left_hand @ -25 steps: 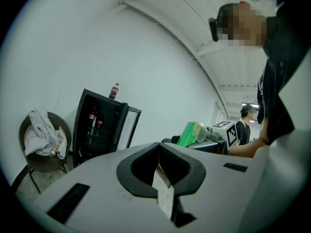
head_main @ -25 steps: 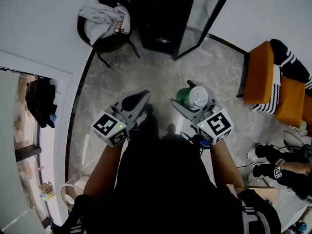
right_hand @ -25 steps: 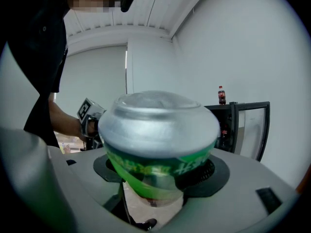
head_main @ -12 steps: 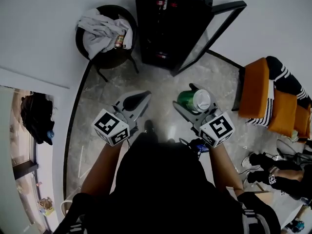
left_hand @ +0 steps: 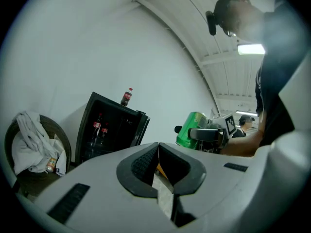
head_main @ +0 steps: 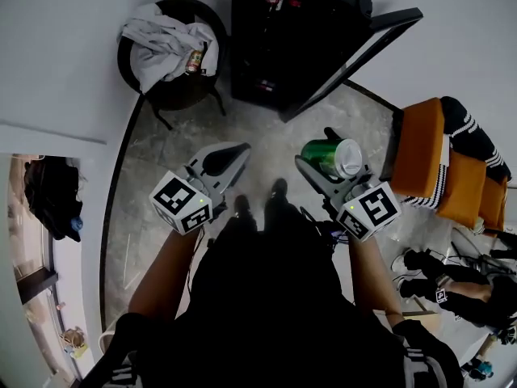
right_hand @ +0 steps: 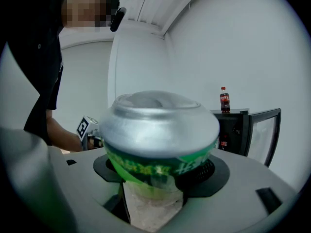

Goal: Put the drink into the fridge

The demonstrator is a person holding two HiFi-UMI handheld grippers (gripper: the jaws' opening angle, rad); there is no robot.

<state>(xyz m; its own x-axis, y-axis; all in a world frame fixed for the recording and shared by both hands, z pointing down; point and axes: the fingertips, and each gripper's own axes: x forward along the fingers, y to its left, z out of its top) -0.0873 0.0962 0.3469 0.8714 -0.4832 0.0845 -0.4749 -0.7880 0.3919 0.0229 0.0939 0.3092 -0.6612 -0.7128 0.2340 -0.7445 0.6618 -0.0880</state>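
The right gripper (head_main: 321,156) has its jaws clamped on a green drink can (head_main: 335,158). The can lies on its side between them, silver top pointing away from the person. In the right gripper view the can (right_hand: 160,125) fills the space between the two grey jaws, pressed against their dark pads. The left gripper (head_main: 226,158) is held level beside it, a little apart. Its jaws are closed tip to tip with nothing between them, as the left gripper view shows plainly (left_hand: 158,166). Each gripper carries its marker cube nearest the person's forearms, the left cube (head_main: 179,203) and the right cube (head_main: 370,210).

Both grippers hang above a grey marble floor (head_main: 258,128), with the person's dark shoes just below them. Ahead stands a small black fridge (head_main: 283,31), well apart from the can, with its glass door (head_main: 363,55) swung open to the right. Cola bottles (left_hand: 96,127) stand on the shelves inside, and one more cola bottle (left_hand: 126,97) stands upright on the fridge's top.

Left of the fridge is a dark round chair (head_main: 153,95) heaped with a pale crumpled cloth (head_main: 161,39), and a small can (head_main: 194,59) is tucked against the cloth. To the right is an orange seat (head_main: 420,148) with a black-and-white striped item lying on it. Another person's legs in dark trousers (head_main: 452,265) stretch across the floor near the lower right.
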